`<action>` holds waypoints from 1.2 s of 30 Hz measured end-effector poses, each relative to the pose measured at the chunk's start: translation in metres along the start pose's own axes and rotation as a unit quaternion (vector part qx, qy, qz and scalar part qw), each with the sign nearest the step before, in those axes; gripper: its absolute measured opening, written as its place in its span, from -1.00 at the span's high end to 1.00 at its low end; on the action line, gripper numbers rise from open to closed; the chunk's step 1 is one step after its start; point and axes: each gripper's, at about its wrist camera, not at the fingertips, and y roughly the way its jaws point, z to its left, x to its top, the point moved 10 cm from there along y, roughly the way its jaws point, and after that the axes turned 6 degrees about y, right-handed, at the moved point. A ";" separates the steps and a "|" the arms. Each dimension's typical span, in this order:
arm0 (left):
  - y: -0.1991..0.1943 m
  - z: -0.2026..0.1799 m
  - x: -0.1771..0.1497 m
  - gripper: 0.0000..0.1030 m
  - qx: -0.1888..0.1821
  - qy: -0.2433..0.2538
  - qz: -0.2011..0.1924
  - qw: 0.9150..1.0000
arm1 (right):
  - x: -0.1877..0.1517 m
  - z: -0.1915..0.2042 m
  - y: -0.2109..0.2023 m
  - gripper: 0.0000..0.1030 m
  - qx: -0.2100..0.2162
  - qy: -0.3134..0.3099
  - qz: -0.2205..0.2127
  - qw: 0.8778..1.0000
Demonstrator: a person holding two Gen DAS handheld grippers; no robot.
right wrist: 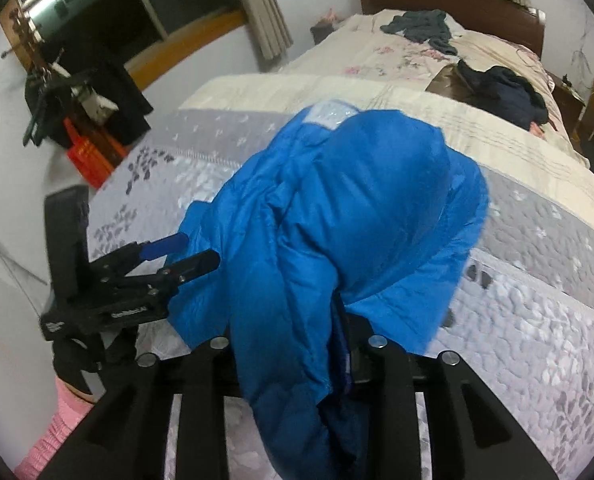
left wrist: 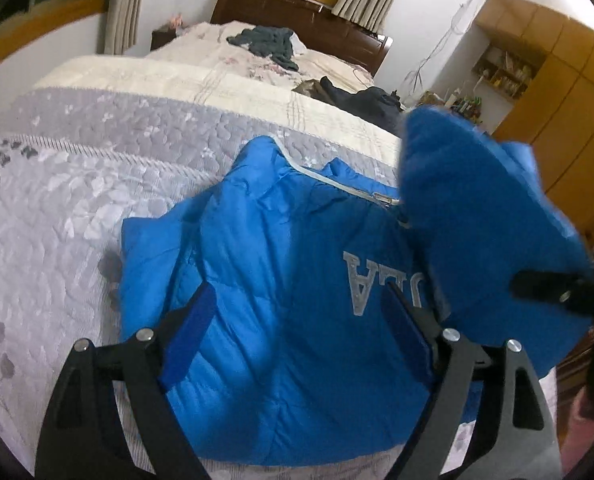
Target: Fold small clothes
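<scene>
A bright blue puffer jacket (left wrist: 281, 264) with grey letters lies on the grey quilted bedspread (left wrist: 77, 200). My left gripper (left wrist: 301, 324) hangs just over its body, open, blue pads spread wide with nothing clamped between them. At the right, one side of the jacket (left wrist: 477, 216) is lifted and folded up, held by my right gripper (left wrist: 529, 286). In the right wrist view the lifted jacket (right wrist: 337, 208) drapes over my right gripper (right wrist: 339, 320), whose fingers are hidden under the fabric. The left gripper (right wrist: 195, 250) shows at the left by the jacket's edge.
Dark clothes (left wrist: 269, 42) and a black garment (left wrist: 361, 100) lie farther up the bed near the brown headboard (left wrist: 297, 12). Wooden wardrobes (left wrist: 557, 92) stand to the right. A red crate (right wrist: 93, 152) sits by the wall on the left. A pink sleeve (right wrist: 57, 436) shows below.
</scene>
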 end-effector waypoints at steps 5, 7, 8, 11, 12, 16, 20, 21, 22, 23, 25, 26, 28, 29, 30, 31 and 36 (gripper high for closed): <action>0.002 0.003 -0.001 -0.62 -0.046 -0.033 0.006 0.998 | 0.000 0.018 0.022 0.18 0.012 -0.001 0.015 1.000; 0.004 0.001 0.000 -0.62 -0.072 -0.046 0.007 0.996 | -0.001 0.024 0.027 0.08 0.031 0.003 0.017 0.999; 0.006 0.000 0.000 -0.62 -0.083 -0.051 0.008 0.995 | -0.002 0.027 0.030 0.00 0.040 0.005 0.018 0.999; 0.007 -0.001 0.000 -0.62 -0.114 -0.070 0.008 0.991 | -0.006 0.039 0.037 -0.30 0.089 0.002 0.027 0.996; 0.008 -0.001 0.001 -0.62 -0.122 -0.077 0.008 0.989 | -0.008 0.041 0.039 -0.32 0.096 -0.001 0.026 0.995; 0.014 -0.002 0.001 -0.62 -0.155 -0.094 0.013 0.983 | -0.016 0.052 0.039 -0.64 0.118 -0.034 0.019 0.992; 0.022 -0.013 0.002 -0.62 -0.196 -0.097 0.026 0.975 | -0.024 0.059 0.038 -0.72 0.126 -0.056 0.011 0.990; 0.023 -0.018 0.003 -0.62 -0.209 -0.095 0.029 0.973 | -0.026 0.060 0.037 -0.72 0.130 -0.059 0.011 0.990; 0.021 -0.024 0.004 -0.62 -0.220 -0.091 0.029 0.971 | -0.028 0.059 0.037 -0.72 0.132 -0.059 0.010 0.989; 0.021 -0.028 0.005 -0.62 -0.225 -0.085 0.029 0.970 | -0.029 0.059 0.036 -0.72 0.132 -0.059 0.010 0.989; 0.021 -0.037 0.009 -0.65 -0.224 -0.067 0.030 0.972 | -0.031 0.058 0.034 -0.72 0.132 -0.059 0.008 0.990; 0.024 -0.044 0.011 -0.67 -0.224 -0.053 0.037 0.972 | -0.031 0.058 0.034 -0.72 0.131 -0.059 0.008 0.990; 0.033 -0.053 0.015 -0.68 -0.236 -0.041 0.055 0.969 | -0.031 0.057 0.033 -0.72 0.130 -0.057 0.008 0.990; 0.042 -0.059 0.017 -0.68 -0.242 -0.040 0.069 0.967 | -0.031 0.056 0.032 -0.72 0.129 -0.058 0.008 0.990; 0.050 -0.063 0.018 -0.68 -0.243 -0.038 0.078 0.966 | -0.032 0.057 0.031 -0.72 0.128 -0.060 0.008 0.990; 0.058 -0.067 0.018 -0.68 -0.238 -0.032 0.089 0.967 | -0.032 0.056 0.030 -0.72 0.128 -0.060 0.007 0.990; 0.087 -0.075 0.023 -0.35 -0.237 -0.039 0.110 0.964 | -0.029 0.054 0.023 -0.72 0.112 -0.069 -0.007 0.991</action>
